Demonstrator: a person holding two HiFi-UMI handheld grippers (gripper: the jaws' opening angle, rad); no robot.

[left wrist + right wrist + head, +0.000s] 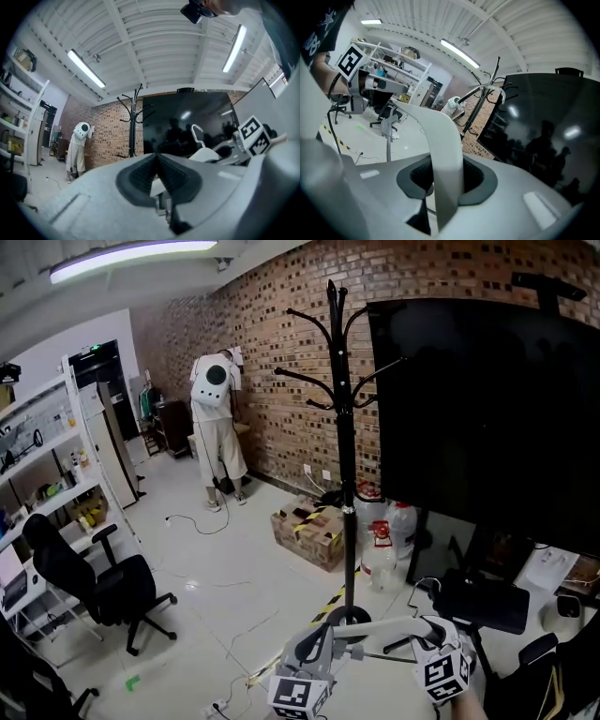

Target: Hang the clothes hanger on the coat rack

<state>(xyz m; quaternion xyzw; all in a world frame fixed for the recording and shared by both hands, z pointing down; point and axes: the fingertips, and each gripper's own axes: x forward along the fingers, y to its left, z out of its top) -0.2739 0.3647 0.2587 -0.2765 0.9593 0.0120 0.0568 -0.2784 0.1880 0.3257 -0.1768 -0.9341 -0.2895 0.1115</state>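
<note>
While the head view shows only the grey bodies and marker cubes low in frame, the right gripper view shows the right gripper (446,180) clamped on the broad, smooth white arm of the clothes hanger (443,150); the left gripper (157,157) has its ribbed dark pads nearly together, pinching a sliver of white, seemingly the hanger's other end; the hanger is held well short of the black, branch-armed coat rack (345,427), which stands before a brick wall (272,334) beside a large dark screen (487,409); a cardboard box (309,531) and bottles (380,549) crowd its base.
</note>
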